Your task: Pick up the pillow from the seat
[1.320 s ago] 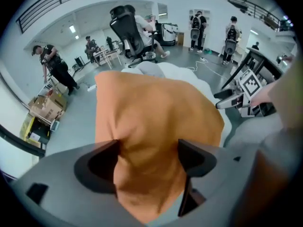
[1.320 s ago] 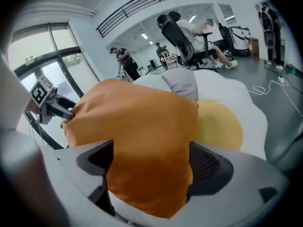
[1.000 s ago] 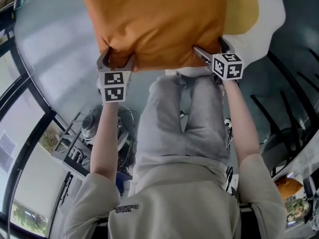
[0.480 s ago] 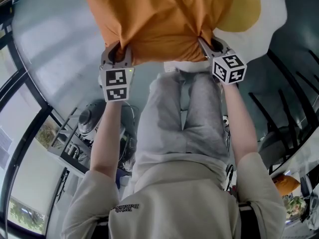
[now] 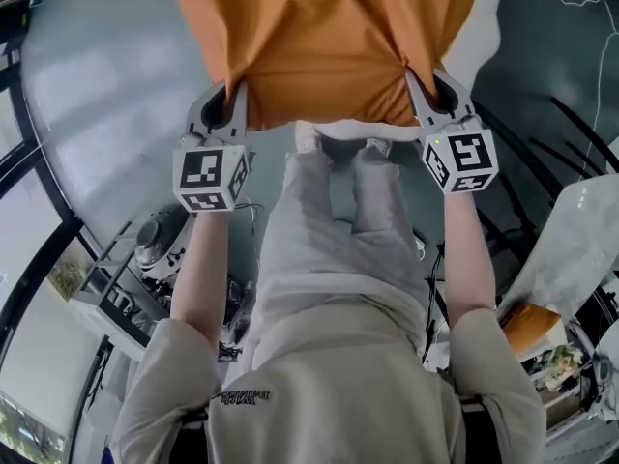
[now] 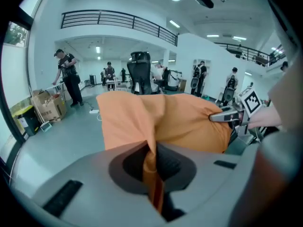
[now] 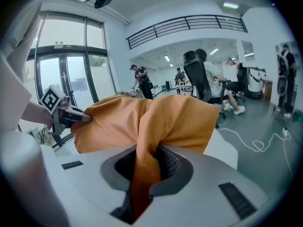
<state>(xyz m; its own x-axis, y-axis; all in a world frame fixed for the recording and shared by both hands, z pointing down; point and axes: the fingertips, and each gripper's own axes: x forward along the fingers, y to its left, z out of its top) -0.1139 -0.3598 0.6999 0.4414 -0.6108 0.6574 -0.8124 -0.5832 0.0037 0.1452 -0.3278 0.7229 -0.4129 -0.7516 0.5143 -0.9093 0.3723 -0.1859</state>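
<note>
At the top centre of the head view, the orange fabric pillow (image 5: 319, 37) is hanging between both grippers, over the white seat (image 7: 223, 151). The left gripper (image 5: 232, 100) is clamping a pinched fold of its near edge, and the right gripper (image 5: 418, 87) is closing its jaws on another fold. Gripping the two near corners is likely spreading the soft load evenly for lifting.

Beige short-sleeve T-shirt (image 5: 329, 375), small dark print (image 5: 242, 395) on its left side. Light grey trousers (image 5: 329, 230). Pale shoes (image 5: 308, 140)
</note>
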